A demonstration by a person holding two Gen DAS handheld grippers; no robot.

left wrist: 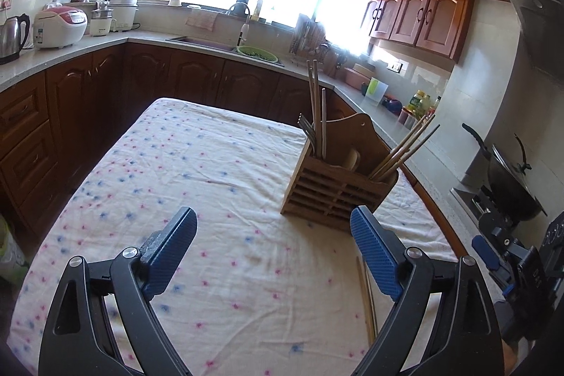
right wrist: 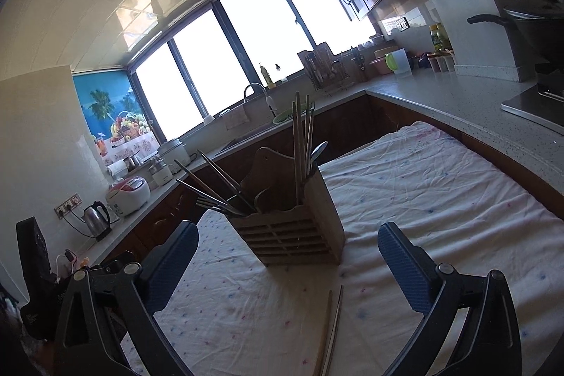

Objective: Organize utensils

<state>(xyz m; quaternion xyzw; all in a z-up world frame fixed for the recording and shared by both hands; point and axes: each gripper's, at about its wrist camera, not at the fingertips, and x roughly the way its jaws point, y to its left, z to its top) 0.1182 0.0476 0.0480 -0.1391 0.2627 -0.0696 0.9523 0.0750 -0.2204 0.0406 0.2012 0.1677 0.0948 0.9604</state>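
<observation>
I see a kitchen, with a table (left wrist: 211, 164) under a flowered cloth. The wooden holder (right wrist: 296, 228) stands on it, chopsticks, forks and a spoon upright inside. Two loose chopsticks (right wrist: 331, 330) lie on the cloth near me. My left gripper (left wrist: 273, 256) and right gripper (right wrist: 287, 266) both hover with fingers spread, holding nothing.

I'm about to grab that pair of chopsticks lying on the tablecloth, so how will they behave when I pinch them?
The chopsticks look thin, stiff and light, so they probably won't bend. Lying flat on the soft tablecloth, they leave little room for fingers underneath. Being two loose sticks side by side, one may roll or slip away from the open right hand-held gripper.
</observation>
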